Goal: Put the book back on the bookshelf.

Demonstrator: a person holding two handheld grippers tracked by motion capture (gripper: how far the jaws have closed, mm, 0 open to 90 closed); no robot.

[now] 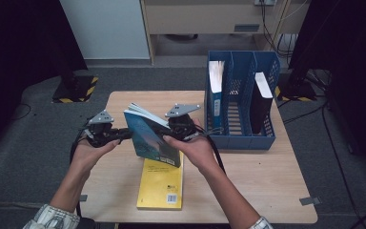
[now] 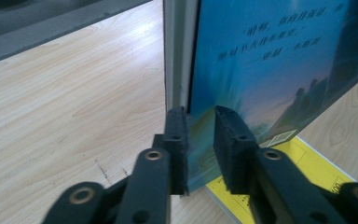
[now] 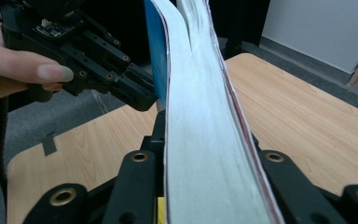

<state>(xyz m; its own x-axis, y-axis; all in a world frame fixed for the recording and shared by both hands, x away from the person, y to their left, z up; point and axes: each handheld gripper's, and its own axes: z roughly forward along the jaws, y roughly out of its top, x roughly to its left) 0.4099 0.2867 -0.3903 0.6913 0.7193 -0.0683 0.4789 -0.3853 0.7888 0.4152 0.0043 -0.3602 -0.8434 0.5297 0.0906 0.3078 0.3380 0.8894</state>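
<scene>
The pale wood-grain table (image 1: 267, 191) carries a blue slotted plastic file rack (image 1: 240, 138) at 2 o'clock. At centre, a glossy blue paperback (image 1: 150, 138) stands tilted over a flat yellow book (image 1: 161, 188). The right tool (image 1: 171, 130) pinches its page block; the left tool (image 1: 129, 135) straddles its cover edge, jaws slightly spread.

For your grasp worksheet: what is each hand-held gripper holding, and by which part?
Right hand-held gripper clamps the blue book by its page edge; the left straddles its spine edge, right pad apart.
</scene>
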